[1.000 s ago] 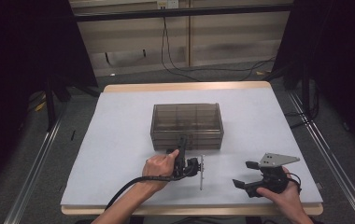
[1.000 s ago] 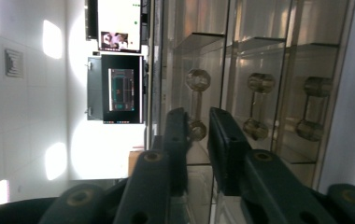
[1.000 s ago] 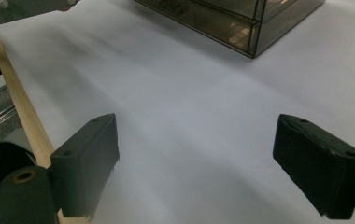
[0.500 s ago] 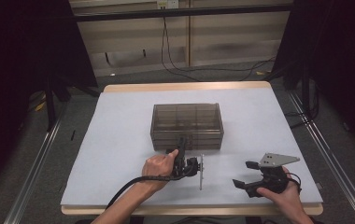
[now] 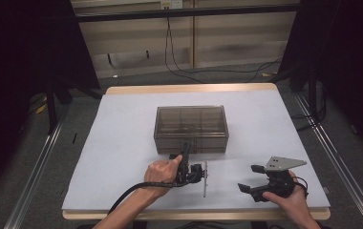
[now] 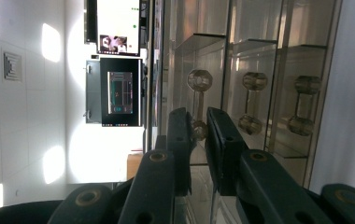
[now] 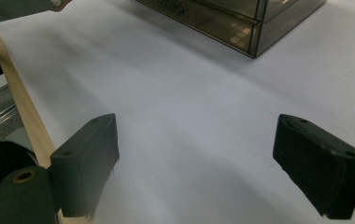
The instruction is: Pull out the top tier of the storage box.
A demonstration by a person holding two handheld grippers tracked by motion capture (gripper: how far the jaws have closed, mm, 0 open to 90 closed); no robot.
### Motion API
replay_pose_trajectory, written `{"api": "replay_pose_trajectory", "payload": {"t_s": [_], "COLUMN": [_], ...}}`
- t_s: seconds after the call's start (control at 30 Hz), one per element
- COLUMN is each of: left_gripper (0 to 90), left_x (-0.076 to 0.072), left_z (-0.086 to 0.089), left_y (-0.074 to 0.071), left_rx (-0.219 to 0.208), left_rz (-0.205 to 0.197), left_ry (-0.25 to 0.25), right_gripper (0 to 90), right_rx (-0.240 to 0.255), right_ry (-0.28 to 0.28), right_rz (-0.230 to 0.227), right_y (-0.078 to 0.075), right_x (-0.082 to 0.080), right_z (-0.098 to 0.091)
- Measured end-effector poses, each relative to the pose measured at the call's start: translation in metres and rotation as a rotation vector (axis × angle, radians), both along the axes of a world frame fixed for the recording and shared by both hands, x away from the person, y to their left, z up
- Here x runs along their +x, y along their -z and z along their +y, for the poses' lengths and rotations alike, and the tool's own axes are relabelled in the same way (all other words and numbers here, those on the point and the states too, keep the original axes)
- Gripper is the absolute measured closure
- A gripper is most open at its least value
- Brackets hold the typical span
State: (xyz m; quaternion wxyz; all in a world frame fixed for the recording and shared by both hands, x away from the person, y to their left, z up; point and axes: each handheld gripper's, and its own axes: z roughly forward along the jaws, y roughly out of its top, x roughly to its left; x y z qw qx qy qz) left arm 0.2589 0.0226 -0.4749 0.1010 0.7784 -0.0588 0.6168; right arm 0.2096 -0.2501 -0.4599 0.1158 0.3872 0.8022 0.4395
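A smoky see-through drawer box (image 5: pixel 191 128) stands mid-table, its near corner also in the right gripper view (image 7: pixel 241 23). My left gripper (image 5: pixel 185 151) lies turned on its side against the box's front. In the left gripper view, that gripper (image 6: pixel 199 122) has its jaws almost together on one end of a dumbbell-shaped drawer handle (image 6: pixel 199 80). Two more such handles (image 6: pixel 255 81) sit beside it. My right gripper (image 5: pixel 249 177) rests near the table's front right, held in a hand. Its jaws (image 7: pixel 196 135) stand wide open over bare white surface, holding nothing.
The white table top (image 5: pixel 122 143) has a wooden front edge (image 7: pixel 21 107) just behind the right gripper. Black stands and cables lie on the floor beyond the far edge. Metal rails (image 5: pixel 41 157) run along both sides of the table.
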Motion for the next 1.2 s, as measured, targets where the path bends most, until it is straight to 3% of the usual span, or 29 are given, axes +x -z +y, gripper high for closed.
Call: {"api": "replay_pose_trajectory", "payload": {"t_s": [0.03,0.07,0.1,0.27,0.37,0.43,0.53,0.6,0.67,0.77,0.8,0.97,1.1,1.2], "left_gripper": [80.5,80.5,80.5,80.5,80.5,80.5,80.5,80.5,80.5,80.5,80.5,80.4,78.4,75.9], "left_x": [-0.001,-0.002,-0.003,-0.006,-0.007,-0.008,-0.009,-0.011,-0.012,-0.014,-0.015,-0.015,-0.015,-0.016], "left_z": [0.0,0.001,0.001,0.002,0.002,0.002,0.002,0.003,0.003,0.004,0.003,0.004,0.008,0.009], "left_y": [-0.001,0.0,-0.001,-0.001,-0.002,-0.001,-0.002,-0.001,-0.003,-0.002,-0.004,-0.003,-0.007,-0.006], "left_rx": [0.005,-0.002,0.014,0.007,0.013,0.009,0.022,0.006,0.014,0.005,0.025,0.008,-0.021,-0.03], "left_rz": [-0.012,0.007,-0.002,0.004,-0.013,0.007,-0.011,0.007,-0.006,0.008,0.003,-0.004,0.046,0.052], "left_ry": [0.013,0.009,0.006,0.01,0.017,0.011,0.022,0.018,0.024,0.019,0.021,0.029,0.037,0.04], "right_gripper": [14.4,14.4,14.4,14.4,14.4,14.4,14.4,14.4,14.4,14.4,14.4,14.4,14.2,14.2], "right_rx": [-0.002,-0.002,-0.002,0.0,-0.001,0.0,0.0,-0.001,0.0,0.0,0.001,0.001,-0.006,-0.006], "right_ry": [-0.001,-0.001,-0.002,0.001,-0.001,-0.001,-0.001,-0.001,0.001,0.001,0.0,-0.001,-0.006,-0.008], "right_rz": [0.001,0.001,0.002,-0.001,0.0,0.0,0.001,0.001,-0.001,0.0,0.0,-0.002,-0.007,-0.006], "right_y": [0.0,0.0,0.0,0.0,0.0,0.0,0.0,0.0,0.0,0.0,0.0,0.0,0.0,0.0], "right_x": [0.0,0.0,0.0,0.0,-0.001,-0.001,-0.001,-0.001,-0.001,-0.001,-0.001,-0.001,-0.001,-0.001], "right_z": [0.0,0.0,0.001,0.0,0.0,0.0,0.0,0.0,0.0,0.0,0.0,0.0,0.0,0.001]}}
